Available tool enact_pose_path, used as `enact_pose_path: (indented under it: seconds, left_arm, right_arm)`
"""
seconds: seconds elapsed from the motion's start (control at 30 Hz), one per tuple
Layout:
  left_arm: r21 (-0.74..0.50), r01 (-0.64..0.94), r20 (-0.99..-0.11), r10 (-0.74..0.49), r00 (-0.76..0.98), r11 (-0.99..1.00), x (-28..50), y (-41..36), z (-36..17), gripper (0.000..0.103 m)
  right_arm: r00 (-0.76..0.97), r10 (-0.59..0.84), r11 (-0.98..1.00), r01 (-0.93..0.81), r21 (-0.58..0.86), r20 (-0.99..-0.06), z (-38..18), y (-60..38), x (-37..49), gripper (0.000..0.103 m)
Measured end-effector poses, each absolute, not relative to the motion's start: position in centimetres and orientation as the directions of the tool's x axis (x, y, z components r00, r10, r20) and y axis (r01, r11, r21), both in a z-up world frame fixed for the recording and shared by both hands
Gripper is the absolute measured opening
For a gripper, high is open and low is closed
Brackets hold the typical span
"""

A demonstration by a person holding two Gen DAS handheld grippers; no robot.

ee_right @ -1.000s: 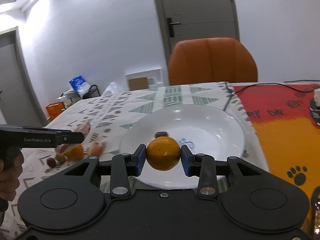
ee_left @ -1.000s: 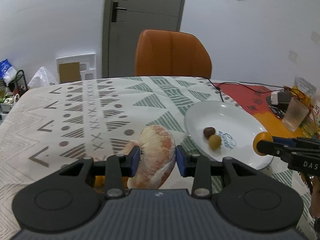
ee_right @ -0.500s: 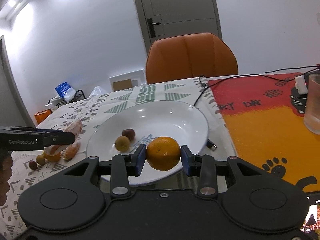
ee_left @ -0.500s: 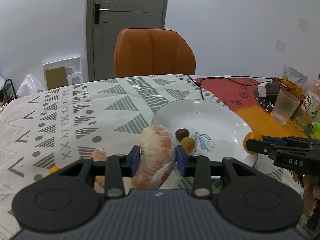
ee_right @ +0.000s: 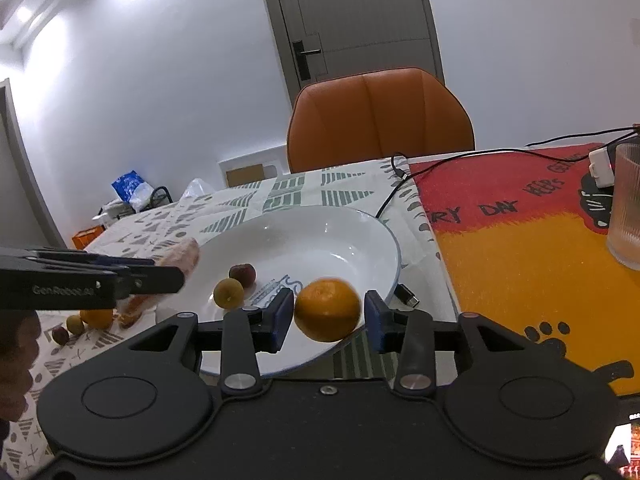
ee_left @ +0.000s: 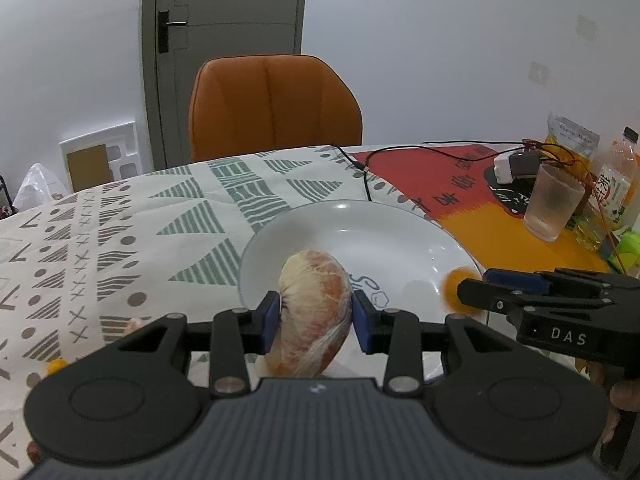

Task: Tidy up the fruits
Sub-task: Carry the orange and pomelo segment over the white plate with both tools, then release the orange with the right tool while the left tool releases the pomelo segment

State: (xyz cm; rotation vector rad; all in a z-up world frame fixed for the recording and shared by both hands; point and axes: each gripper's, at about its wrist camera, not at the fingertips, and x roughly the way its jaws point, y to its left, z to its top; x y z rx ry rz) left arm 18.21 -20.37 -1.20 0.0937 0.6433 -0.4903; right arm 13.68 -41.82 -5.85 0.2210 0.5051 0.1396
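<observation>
The left hand-held gripper is clamped on a peeled pomelo segment, its blue pads pressing both sides, and holds it over the near left rim of the white plate. The segment's lower end is hidden behind the gripper body, and it covers the middle of the plate in the left wrist view, so the small fruits lying there cannot be seen from this side.

The right hand-held gripper has an orange between its pads, and its jaws are opening: narrow gaps show on both sides of the fruit, which is slightly blurred, so the pads no longer press on it. The orange is above the plate's near rim. In the left wrist view only a blurred sliver of it shows beyond the right gripper's dark finger.

The right wrist view shows what the left one misses: a yellow-green small fruit and a dark red small fruit just beside each other in the plate's bowl, near printed blue lettering. It also shows loose fruit on the patterned cloth to the left of the plate, partly hidden under the left gripper: another orange and two small round ones, too small to tell apart clearly. A person's hand is cut off at the left edge.

On the surface further right lie a red and orange mat and a ribbed cup, cut off in the right view but whole in the left.
</observation>
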Motion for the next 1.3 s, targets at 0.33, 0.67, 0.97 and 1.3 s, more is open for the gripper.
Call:
enact_pose_path:
  seconds: [0.33, 0.67, 0.97, 1.3]
  left_arm:
    - [-0.059, 0.504, -0.604, -0.433, 0.669, 0.862, 18.7, -22.8, -1.7, 0.037]
    - [-0.055, 0.53, -0.575, -0.461, 0.676, 0.846, 18.7, -24.2, -1.2, 0.041]
    - [-0.072, 0.473, -0.585, -0.421, 0.693, 0.878, 19.1, -21.8, -1.0, 0.045]
    - [-0.081, 0.421, -0.596, -0.382, 0.706, 0.904, 18.5, -18.8, -1.0, 0.053]
  right_arm:
    - [0.872, 0.202, 0.961, -0.09, 0.261, -0.445, -5.8, -42.4, 13.1, 0.04]
    - [0.879, 0.21, 0.955, -0.092, 0.28, -0.428, -5.3, -42.9, 12.1, 0.041]
    - [0.875, 0.221, 0.954, -0.102, 0.282, -0.431, -5.5, -42.3, 12.1, 0.041]
    - [0.873, 0.222, 0.953, -0.101, 0.285, -0.433, -5.2, -41.6, 11.9, 0.042]
